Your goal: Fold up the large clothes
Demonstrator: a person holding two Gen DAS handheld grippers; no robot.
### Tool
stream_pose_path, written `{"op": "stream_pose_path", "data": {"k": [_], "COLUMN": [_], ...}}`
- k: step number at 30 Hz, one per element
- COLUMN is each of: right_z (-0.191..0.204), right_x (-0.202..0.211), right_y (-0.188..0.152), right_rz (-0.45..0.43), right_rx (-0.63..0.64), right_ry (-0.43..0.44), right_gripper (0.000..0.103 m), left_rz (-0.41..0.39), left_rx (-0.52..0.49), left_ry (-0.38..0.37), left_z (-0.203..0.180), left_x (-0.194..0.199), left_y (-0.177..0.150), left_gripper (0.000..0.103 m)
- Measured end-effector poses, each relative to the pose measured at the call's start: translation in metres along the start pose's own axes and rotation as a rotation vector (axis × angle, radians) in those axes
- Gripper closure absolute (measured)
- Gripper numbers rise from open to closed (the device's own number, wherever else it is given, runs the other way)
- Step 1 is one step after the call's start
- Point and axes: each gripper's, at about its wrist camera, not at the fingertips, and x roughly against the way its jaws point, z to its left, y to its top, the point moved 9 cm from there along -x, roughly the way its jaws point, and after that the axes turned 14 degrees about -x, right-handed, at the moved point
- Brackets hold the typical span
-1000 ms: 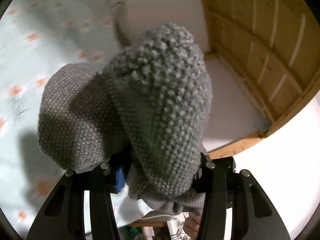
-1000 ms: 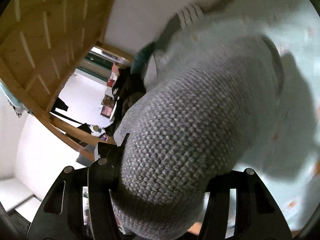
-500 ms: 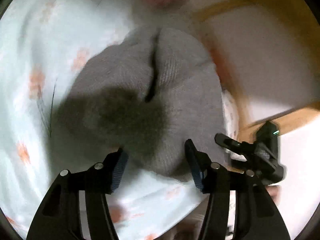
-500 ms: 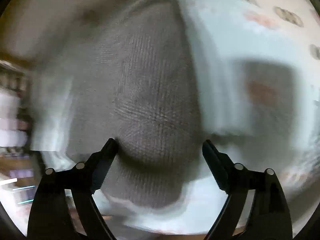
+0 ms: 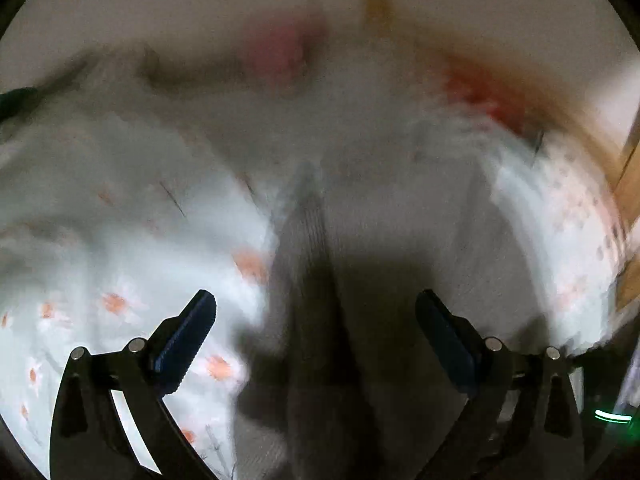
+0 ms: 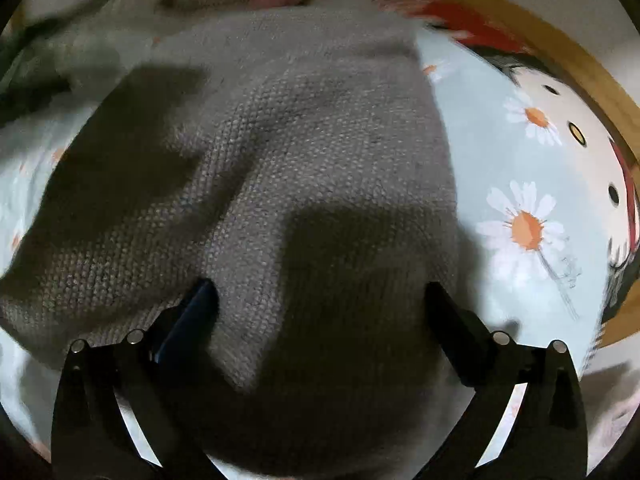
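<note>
Sweater [image 6: 304, 168] dropped; both hand-held grippers now spread.

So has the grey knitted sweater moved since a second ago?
Yes. The grey knitted sweater was held up between both grippers; now it lies released on the daisy-print bedsheet.

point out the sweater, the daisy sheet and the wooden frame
sweater [image 6: 304, 160], right wrist view, middle of the grey knit
daisy sheet [image 6: 524, 228], right wrist view, orange centre of a daisy
wooden frame [image 6: 576, 68], right wrist view, upper rail

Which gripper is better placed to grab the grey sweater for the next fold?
Probably the right gripper: its open jaws sit over the grey sweater. The left gripper, also open, straddles the sweater's edge over the daisy sheet.
</note>
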Motion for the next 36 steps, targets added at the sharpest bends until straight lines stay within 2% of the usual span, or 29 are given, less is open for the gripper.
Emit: {"op": "stream_pose_path", "data": {"k": [1,2,3,4,6,8,10,11,12,13,14,16,18,21,24,28,30,34,36], "right_z": [-0.002,-0.003,-0.005,-0.013,-0.012,-0.012,-0.009,-0.002,-0.007,-0.005,-0.004,0.001,0.007,0.015,0.007,0.009,0.011,0.014,0.012], "right_x": [0.002,0.009,0.018,0.028,0.063,0.103,0.142,0.17,0.184,0.205,0.221,0.247,0.269,0.308,0.342,0.38,0.389,0.396,0.396], "right_y": [0.001,0.002,0.002,-0.003,-0.016,-0.029,-0.044,-0.06,-0.063,-0.076,-0.085,-0.102,-0.123,-0.147,-0.166,-0.19,-0.204,-0.219,-0.225], "right_rz": [-0.013,-0.038,-0.063,-0.072,-0.094,-0.126,-0.202,-0.233,-0.235,-0.213,-0.205,-0.2,-0.182,-0.194,-0.236,-0.283,-0.259,-0.234,-0.225], "right_rx": [-0.022,-0.038,-0.054,-0.079,-0.138,-0.187,-0.219,-0.249,-0.275,-0.31,-0.326,-0.332,-0.297,-0.215,-0.216,-0.166,-0.166,-0.153,-0.156], "right_ry": [0.005,0.005,0.011,0.024,0.098,0.1,0.096,0.115,0.116,0.106,0.112,0.091,0.026,-0.005,-0.045,-0.073,-0.035,-0.004,-0.003], "right_gripper": [0.002,0.002,0.003,0.003,0.003,0.003,0.003,0.003,0.003,0.003,0.003,0.003,0.003,0.003,0.003,0.003,0.003,0.003,0.003], "left_rz": [-0.011,-0.063,-0.067,-0.076,-0.237,-0.338,-0.389,-0.4,-0.381,-0.361,-0.351,-0.293,-0.232,-0.179,-0.144,-0.158,-0.158,-0.159,-0.162], "left_rx": [0.013,0.097,0.213,0.268,0.234,0.144,0.045,0.011,0.004,0.007,0.0,-0.054,-0.081,-0.09,-0.09,-0.131,-0.134,-0.145,-0.162], "left_ry": [-0.064,-0.168,-0.27,-0.292,-0.217,-0.126,0.052,0.18,0.348,0.447,0.481,0.393,0.289,0.236,0.182,0.208,0.203,0.146,0.151], "left_z": [0.003,0.011,0.022,0.03,0.045,0.043,0.045,0.053,0.065,0.066,0.063,0.044,0.031,0.022,0.009,0.005,-0.003,-0.019,-0.022], "left_x": [-0.015,-0.017,-0.013,-0.001,0.063,0.123,0.182,0.208,0.235,0.254,0.272,0.297,0.319,0.355,0.369,0.391,0.382,0.384,0.384], "left_y": [-0.001,-0.004,-0.01,-0.017,-0.031,-0.052,-0.068,-0.074,-0.086,-0.092,-0.103,-0.123,-0.144,-0.185,-0.202,-0.225,-0.231,-0.241,-0.243], "left_gripper": [0.004,0.004,0.005,0.005,0.005,0.005,0.005,0.005,0.005,0.005,0.005,0.005,0.005,0.005,0.005,0.005,0.005,0.005,0.005]}}
